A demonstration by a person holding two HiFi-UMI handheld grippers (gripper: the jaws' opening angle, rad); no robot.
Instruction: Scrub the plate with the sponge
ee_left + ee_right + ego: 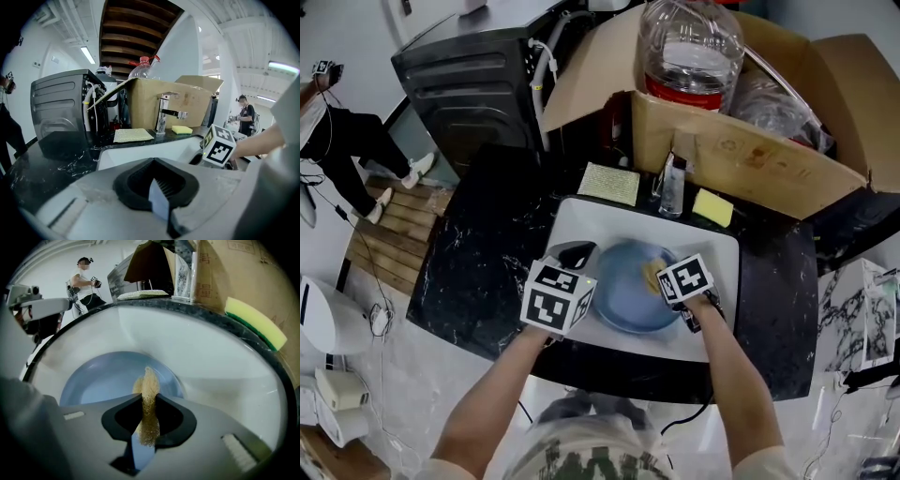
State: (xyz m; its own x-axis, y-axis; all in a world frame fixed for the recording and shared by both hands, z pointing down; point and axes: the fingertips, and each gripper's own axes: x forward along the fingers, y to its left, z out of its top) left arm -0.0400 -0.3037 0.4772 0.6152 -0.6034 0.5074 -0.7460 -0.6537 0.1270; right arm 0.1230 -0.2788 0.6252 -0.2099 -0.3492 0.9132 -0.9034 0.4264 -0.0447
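— So, how many of each?

— Two grippers, one plate [623,302], one sink [581,214]. Three scrubbing things: a tan sponge [148,380], a yellow sponge [712,207] and a flat pale pad [610,183].

— Where do they sit?

— The plate lies in the sink, the only dish there. The yellow sponge is on the counter behind the sink's back right corner and the pad is behind its back left corner. One tap [672,184] stands between them at the sink's back rim.

— And the grippers?

— The left gripper [157,187] is over the sink's left side, its jaws pinched on the plate's rim. The right gripper [149,403] is over the sink's middle, jaws clamped on the tan sponge, which pokes out over the plate's blue inside. I cannot tell whether it touches.

— Other containers?

— One open box [741,159] behind the sink, with one big clear bottle [691,47] in it.
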